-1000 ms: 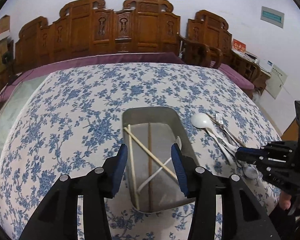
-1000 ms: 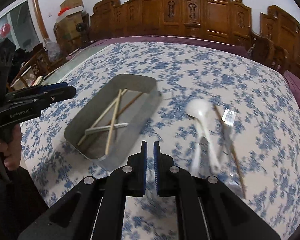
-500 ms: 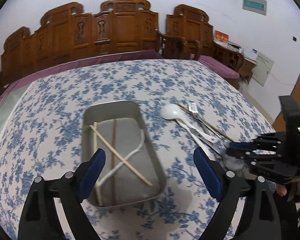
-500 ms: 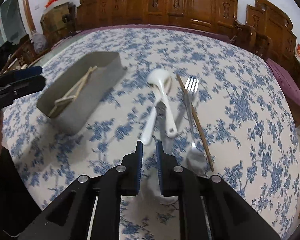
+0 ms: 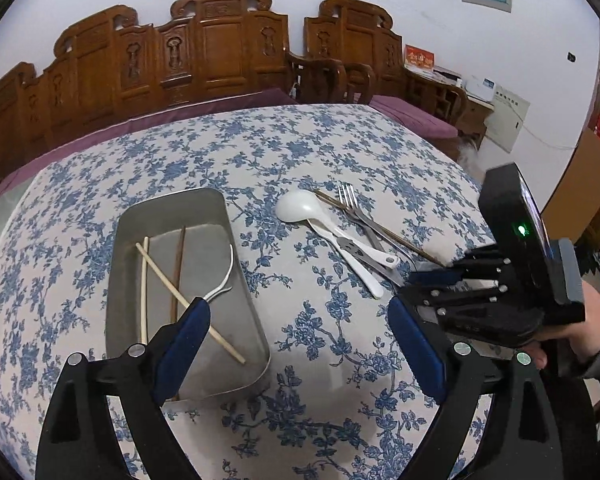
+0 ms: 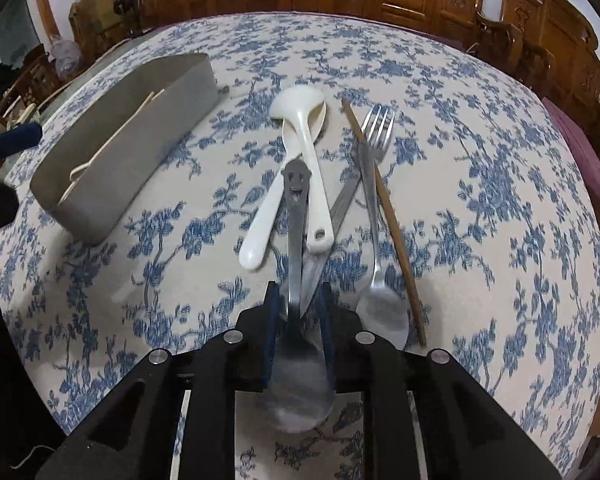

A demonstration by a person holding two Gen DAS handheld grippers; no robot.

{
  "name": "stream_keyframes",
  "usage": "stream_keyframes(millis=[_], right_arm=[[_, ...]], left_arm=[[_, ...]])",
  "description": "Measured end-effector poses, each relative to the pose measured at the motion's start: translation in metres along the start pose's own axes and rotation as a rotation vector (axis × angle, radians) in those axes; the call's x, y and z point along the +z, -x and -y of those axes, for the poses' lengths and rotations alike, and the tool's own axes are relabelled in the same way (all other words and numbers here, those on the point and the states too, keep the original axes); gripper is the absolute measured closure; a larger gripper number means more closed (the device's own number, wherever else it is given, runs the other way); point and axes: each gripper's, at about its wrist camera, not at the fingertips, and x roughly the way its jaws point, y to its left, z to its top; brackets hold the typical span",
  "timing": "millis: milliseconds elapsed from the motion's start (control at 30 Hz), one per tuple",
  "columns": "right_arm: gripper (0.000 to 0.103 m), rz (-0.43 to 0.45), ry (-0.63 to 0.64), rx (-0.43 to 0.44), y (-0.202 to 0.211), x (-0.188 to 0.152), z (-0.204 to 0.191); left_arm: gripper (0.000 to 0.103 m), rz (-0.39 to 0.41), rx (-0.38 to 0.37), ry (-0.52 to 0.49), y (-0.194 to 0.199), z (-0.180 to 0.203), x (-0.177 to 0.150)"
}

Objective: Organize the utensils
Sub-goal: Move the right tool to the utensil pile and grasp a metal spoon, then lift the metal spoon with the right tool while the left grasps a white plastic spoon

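The job looks partly done. The metal tray (image 5: 186, 292) sits at the lower left of the left wrist view, and it already has two pale chopsticks (image 5: 168, 276), one dark chopstick (image 5: 178, 264) and a thin white utensil (image 5: 224, 276) inside. More things wait on the flowered tablecloth (image 5: 320, 152) to the right of the tray: two white spoons (image 6: 300, 152), a fork (image 6: 374, 168), another dark chopstick (image 6: 384, 208) and a steel spoon with a smiley face (image 6: 296, 240) on its handle. The right gripper (image 6: 298, 312) is at the bottom middle of the right wrist view, with its jaws a little apart on both sides of that smiley spoon's neck; whether they pinch it yet cannot be told. The left gripper (image 5: 296, 336) has its jaws wide apart and holds nothing, low in its own view beside the tray. About five things probably have to go in the tray.
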Motion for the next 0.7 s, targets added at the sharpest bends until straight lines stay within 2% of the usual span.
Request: stream_keyframes(millis=[200, 367, 700], right_arm=[[0.081, -0.060, -0.035, 0.022, -0.002, 0.006, 0.005], [0.082, -0.085, -0.063, 0.046, 0.001, -0.004, 0.009], [0.082, -0.114, 0.024, -0.023, 0.000, 0.000, -0.004]], left_arm=[[0.016, -0.007, 0.003, -0.010, -0.002, 0.002, -0.002], [0.016, -0.005, -0.001, -0.014, -0.001, 0.003, -0.002], [0.016, -0.015, 0.003, -0.024, -0.004, 0.008, -0.004]])
